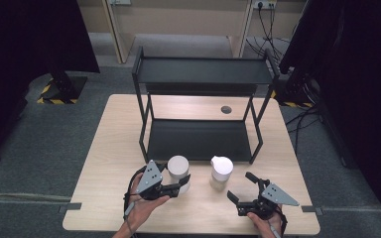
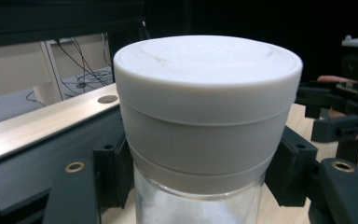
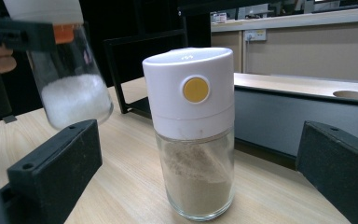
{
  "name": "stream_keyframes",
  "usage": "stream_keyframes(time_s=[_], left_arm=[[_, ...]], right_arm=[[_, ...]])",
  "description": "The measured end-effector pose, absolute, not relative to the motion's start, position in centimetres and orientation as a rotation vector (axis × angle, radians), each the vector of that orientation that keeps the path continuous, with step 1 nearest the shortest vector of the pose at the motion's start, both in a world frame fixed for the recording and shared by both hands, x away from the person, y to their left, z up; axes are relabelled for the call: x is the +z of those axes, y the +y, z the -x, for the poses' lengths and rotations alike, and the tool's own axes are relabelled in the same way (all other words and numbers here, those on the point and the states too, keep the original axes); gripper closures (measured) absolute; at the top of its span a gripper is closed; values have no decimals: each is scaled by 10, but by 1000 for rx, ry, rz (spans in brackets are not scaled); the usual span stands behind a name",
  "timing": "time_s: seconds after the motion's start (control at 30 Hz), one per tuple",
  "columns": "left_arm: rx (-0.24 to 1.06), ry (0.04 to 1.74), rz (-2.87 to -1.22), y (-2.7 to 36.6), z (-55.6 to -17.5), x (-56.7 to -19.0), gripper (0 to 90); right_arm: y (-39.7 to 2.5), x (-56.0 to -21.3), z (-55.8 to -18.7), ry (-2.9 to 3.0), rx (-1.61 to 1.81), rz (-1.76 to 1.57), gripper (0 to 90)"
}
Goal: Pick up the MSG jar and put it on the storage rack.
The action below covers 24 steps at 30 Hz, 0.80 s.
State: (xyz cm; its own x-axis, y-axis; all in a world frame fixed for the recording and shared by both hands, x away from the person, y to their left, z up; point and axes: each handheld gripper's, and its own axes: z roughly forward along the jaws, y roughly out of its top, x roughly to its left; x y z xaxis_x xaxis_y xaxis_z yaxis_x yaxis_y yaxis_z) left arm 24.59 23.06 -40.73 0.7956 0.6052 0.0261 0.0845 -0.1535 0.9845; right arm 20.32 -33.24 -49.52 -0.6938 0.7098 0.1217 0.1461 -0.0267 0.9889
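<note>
The left gripper (image 1: 178, 187) pinches a white-capped jar (image 1: 178, 167) between its fingers, lifted clear of the tabletop (image 1: 104, 163). At its three o'clock stands a spice shaker (image 1: 221, 169), the right gripper (image 1: 242, 187) fingers spread before it.

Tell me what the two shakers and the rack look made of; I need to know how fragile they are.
Both shakers, left and right, look like clear glass bodies: contents show through, with glints. Caps look like matte white plastic, smooth and opaque. The rack seems black painted metal, judging by thin straight bars and flat shelves.
</note>
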Motion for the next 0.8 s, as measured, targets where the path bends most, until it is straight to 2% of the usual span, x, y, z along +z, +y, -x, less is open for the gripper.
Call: stream_keyframes(time_s=[0.4,0.8], left_arm=[[469,555,-1678,229,-261,-381,350],[460,534,-1686,226,-287,-339,350]], right_arm=[[-332,-495,-203,1830,1770,-893,4],[-333,-495,-203,1826,1772,-891,4]])
